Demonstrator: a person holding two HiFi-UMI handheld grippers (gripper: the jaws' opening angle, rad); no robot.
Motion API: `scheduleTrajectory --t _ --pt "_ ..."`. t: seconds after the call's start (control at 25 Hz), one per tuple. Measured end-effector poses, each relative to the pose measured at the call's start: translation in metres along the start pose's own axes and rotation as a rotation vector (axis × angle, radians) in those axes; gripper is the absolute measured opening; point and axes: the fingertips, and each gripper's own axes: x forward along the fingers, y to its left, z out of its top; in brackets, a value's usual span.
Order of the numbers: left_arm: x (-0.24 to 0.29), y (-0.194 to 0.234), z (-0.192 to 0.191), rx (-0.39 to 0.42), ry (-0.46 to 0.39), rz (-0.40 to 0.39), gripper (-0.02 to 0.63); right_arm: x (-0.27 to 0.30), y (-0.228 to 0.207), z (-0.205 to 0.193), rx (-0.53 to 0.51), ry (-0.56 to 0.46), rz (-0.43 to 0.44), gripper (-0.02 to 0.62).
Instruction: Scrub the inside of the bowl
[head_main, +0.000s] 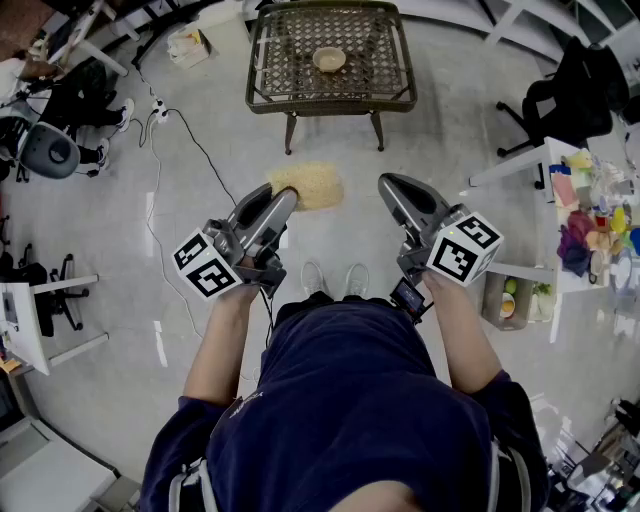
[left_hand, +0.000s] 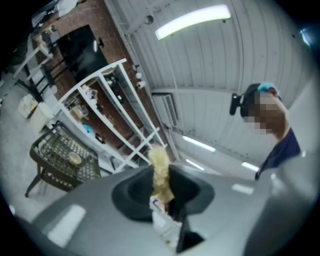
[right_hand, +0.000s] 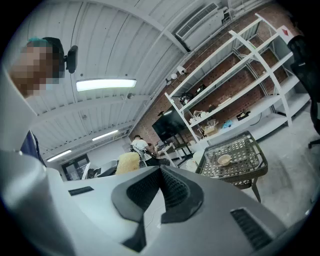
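Bowl on table, inside indistinct

I'm seeing a pale yellow scrubber, a beige bowl, and a dark brown table with a lattice weave.

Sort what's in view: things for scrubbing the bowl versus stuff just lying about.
For the job:
- bowl, sitting on the wicker table
- yellow scrubber, clamped in the left tongs
- right tongs, shut and empty

Lying about:
- black office chair
- floor cable
- grey chair
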Motion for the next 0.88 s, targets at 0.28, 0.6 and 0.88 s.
scheduleTrajectory --t 0.28,0.6,0.88 --pt "-0.001 -0.004 -0.003 -0.001 0.0 -0.001 0.08 -0.002 0.001 -0.003 0.004 0.006 -0.001 0.006" --pt "0.004 -0.011 -0.006 0.011 -0.004 0.017 0.08 -0.013 -0.005 0.003 0.021 -0.009 0.022 0.006" --pt "0.016 -0.021 -0.015 -0.007 -0.041 0.024 0.08 -0.04 -0.026 -0.003 0.043 -0.009 0.003 0.006"
